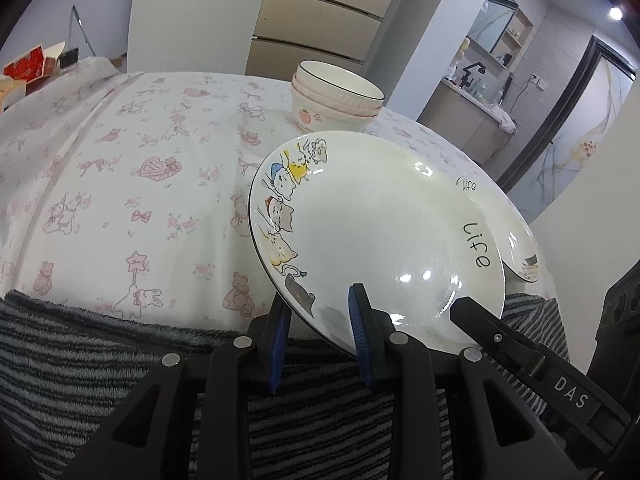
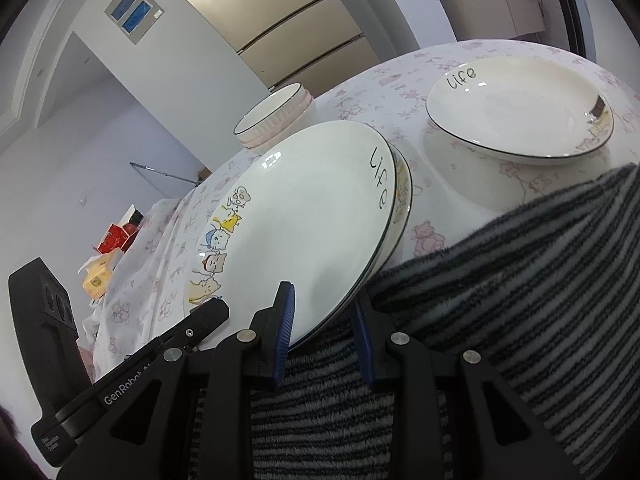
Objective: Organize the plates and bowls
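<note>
A white plate with cartoon cats and the word "Life" lies tilted on a second, similar plate, whose rim peeks out behind it. Both grippers grip its near rim side by side. My left gripper is shut on the rim, one blue pad under it and one on top. My right gripper is shut on the same rim further right. A third "life" plate rests on the table to the right. A stack of ribbed white bowls stands behind.
The table wears a white cloth with pink prints. Grey-and-black striped fabric runs along the near edge under both grippers. Red boxes sit far left. A fridge stands behind the table.
</note>
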Tool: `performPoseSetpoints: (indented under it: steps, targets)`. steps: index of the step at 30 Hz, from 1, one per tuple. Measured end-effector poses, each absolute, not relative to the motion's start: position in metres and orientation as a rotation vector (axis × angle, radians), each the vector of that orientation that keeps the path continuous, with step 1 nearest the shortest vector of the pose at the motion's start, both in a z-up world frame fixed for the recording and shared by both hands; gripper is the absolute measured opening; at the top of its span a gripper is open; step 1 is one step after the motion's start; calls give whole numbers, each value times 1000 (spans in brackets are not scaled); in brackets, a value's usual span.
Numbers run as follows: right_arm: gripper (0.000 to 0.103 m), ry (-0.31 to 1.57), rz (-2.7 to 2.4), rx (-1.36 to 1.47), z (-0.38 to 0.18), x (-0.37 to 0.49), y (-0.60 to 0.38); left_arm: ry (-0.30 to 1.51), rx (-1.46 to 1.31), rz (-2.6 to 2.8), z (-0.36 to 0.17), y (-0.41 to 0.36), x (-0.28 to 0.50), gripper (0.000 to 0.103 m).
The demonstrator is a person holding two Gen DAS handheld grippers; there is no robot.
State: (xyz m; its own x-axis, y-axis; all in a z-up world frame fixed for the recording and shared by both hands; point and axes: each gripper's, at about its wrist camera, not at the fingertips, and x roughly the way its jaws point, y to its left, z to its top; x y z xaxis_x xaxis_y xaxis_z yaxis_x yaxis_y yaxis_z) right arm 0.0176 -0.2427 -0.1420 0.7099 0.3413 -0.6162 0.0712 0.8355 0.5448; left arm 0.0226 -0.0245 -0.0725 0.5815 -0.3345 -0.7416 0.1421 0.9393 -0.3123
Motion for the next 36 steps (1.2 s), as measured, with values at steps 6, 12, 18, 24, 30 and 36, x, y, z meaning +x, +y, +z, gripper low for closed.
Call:
performPoseSetpoints:
  steps: [6, 12, 18, 24, 30, 36]
  targets:
    - [32, 786, 166, 613, -148, 21, -246, 892, -233, -282, -73, -25, 26, 36]
    - [35, 794, 179, 635, -149, 24, -248, 916, -283, -308, -74, -18, 34, 37]
    - [37, 800, 195, 627, -148, 27, -247, 901, -253, -292, -74, -23, 32, 37]
    - [37, 790, 203, 634, -149, 26, -249, 896, -269, -310, -75, -20, 31, 38]
    - [37, 779, 205, 645, -151, 25, -252, 878, -273, -310, -74, -19, 28, 38]
    - [37, 771, 200, 701, -154, 24, -259, 879, -260, -296, -74, -21, 30, 38]
